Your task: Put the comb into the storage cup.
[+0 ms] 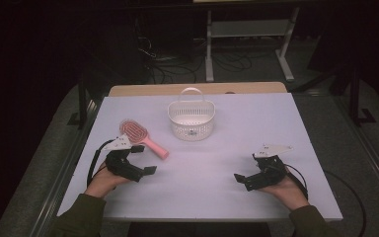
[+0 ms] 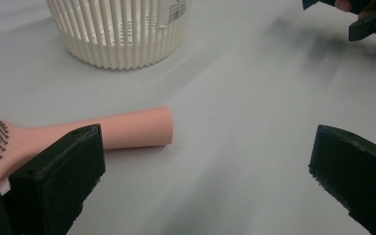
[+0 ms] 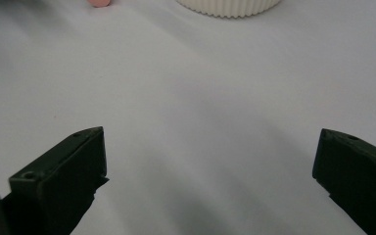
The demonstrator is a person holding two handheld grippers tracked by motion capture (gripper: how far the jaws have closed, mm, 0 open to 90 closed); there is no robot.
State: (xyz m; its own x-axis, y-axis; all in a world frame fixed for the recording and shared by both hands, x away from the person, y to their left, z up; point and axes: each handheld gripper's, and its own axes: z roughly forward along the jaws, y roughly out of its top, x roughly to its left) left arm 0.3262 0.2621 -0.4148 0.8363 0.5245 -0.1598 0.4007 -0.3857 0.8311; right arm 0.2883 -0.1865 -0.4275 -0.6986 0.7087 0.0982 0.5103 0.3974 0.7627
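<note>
Both tools released: left tool (image 1: 144, 159) beside pink plastic hairbrush (image 1: 140, 136), right tool (image 1: 246, 167) over bare white counter (image 1: 256, 123).

On the bench (image 1: 256, 123) the hairbrush (image 1: 140, 137) lay left of the basket (image 1: 191, 120), handle toward the near right. The left hand-held gripper (image 1: 140, 160) sat just before the brush; the right hand-held gripper (image 1: 249, 168) sat well apart, at the near right.
</note>
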